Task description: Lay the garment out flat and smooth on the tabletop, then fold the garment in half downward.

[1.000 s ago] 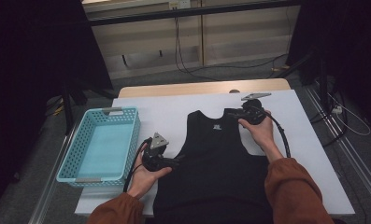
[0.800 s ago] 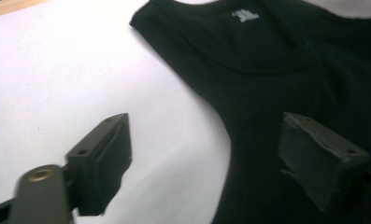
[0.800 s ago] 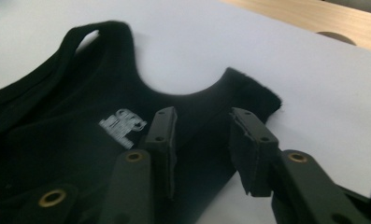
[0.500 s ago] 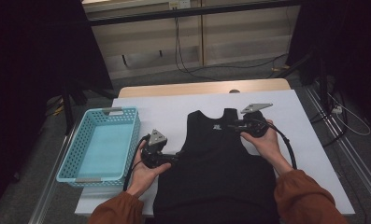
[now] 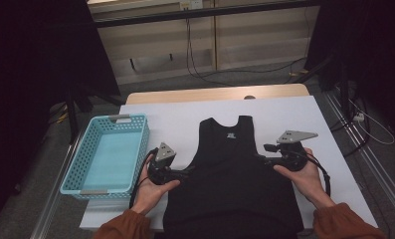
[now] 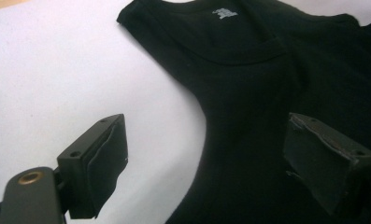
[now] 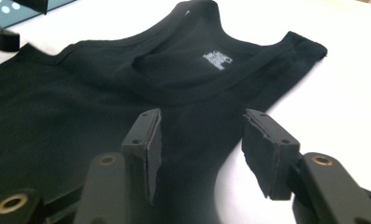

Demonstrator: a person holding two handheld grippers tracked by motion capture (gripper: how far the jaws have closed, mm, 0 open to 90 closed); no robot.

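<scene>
A black tank top (image 5: 230,184) lies flat on the white-covered table (image 5: 175,112), neck away from me, with a small white label inside the collar (image 7: 218,59). My left gripper (image 5: 189,172) sits at the top's left armhole, pointing right. Its jaws have just opened a little further and stand wide apart; the armhole edge (image 6: 206,135) runs between them, untouched. My right gripper (image 5: 262,153) rests at the right armhole, pointing left. Its jaws have just been opening and hang over the fabric edge (image 7: 220,154) without pressing it.
A light blue perforated basket (image 5: 83,159) stands at the table's left side, close to the left hand. Bare white cover surrounds the top's shoulders. Cables trail on the floor beyond the far table edge.
The right hand has come from the top's right shoulder strap back toward me, to the right armhole, and its jaws now stand wider. The left hand has stayed put.
</scene>
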